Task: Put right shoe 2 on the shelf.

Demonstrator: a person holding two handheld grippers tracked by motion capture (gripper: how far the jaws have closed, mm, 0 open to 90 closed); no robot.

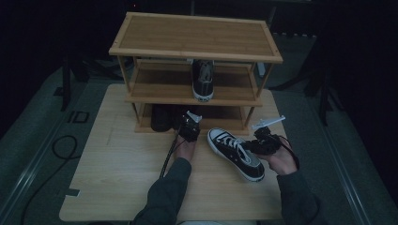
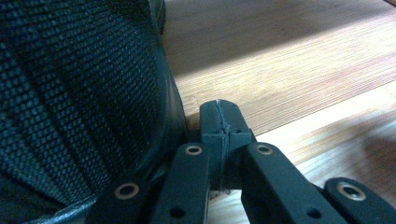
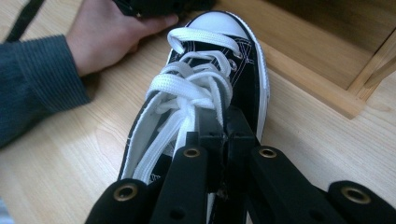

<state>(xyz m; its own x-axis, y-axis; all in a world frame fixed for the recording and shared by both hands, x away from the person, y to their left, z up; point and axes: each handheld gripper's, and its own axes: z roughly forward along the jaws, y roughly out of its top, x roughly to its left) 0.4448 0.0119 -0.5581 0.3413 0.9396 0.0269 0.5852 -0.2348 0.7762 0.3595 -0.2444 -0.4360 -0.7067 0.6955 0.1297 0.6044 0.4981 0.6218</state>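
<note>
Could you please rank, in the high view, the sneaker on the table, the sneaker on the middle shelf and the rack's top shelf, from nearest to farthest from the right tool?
From the right tool:
1. Sneaker on the table, directly at the tool.
2. Sneaker on the middle shelf, up-left.
3. Top shelf, farthest back.

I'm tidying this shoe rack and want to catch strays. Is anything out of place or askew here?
Yes, one black-and-white sneaker lies on the table in front of the rack, angled rather than square, while a similar-looking sneaker stands on the middle shelf. The right gripper is shut on the stray one's side. Nothing looks spilled or damaged.
</note>
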